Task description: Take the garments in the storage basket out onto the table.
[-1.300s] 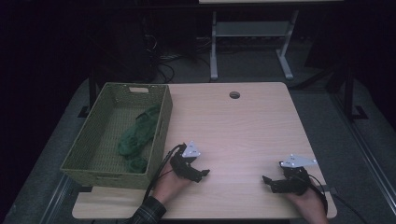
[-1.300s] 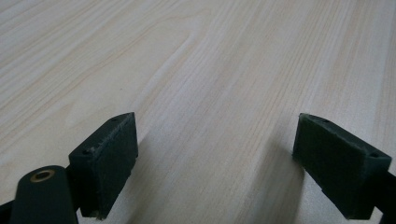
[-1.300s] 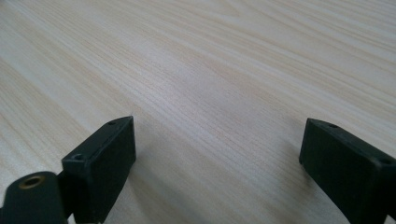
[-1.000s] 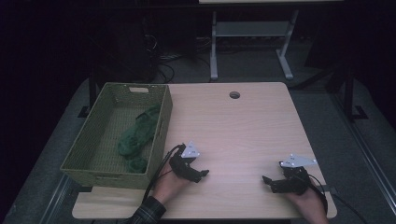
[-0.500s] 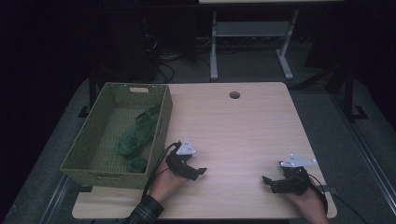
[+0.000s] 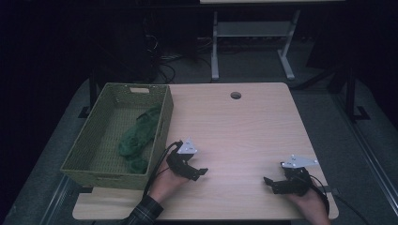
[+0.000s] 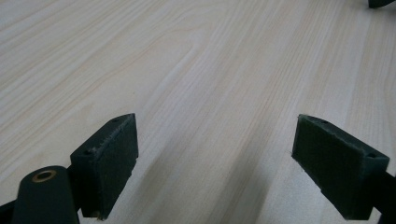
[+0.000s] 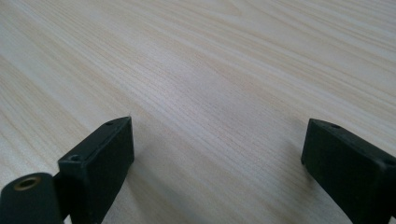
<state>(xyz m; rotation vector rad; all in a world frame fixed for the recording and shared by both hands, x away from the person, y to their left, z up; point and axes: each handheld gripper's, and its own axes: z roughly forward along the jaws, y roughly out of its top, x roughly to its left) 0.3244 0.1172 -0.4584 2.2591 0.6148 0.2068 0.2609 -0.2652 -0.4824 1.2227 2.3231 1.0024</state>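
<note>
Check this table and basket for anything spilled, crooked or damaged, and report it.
Nothing stands out. The green cloth lies bunched inside the green basket, which sits flat at the table's left edge. The left gripper and right gripper rest low over bare wood, jaws apart, holding nothing.

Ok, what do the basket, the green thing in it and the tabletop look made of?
Basket: olive woven wicker or moulded plastic, going by the lattice walls; hard to tell which. Green thing: soft cloth or netting, limp and crumpled. Tabletop: pale wood or wood-look laminate, matte, with straight grain lines.
</note>
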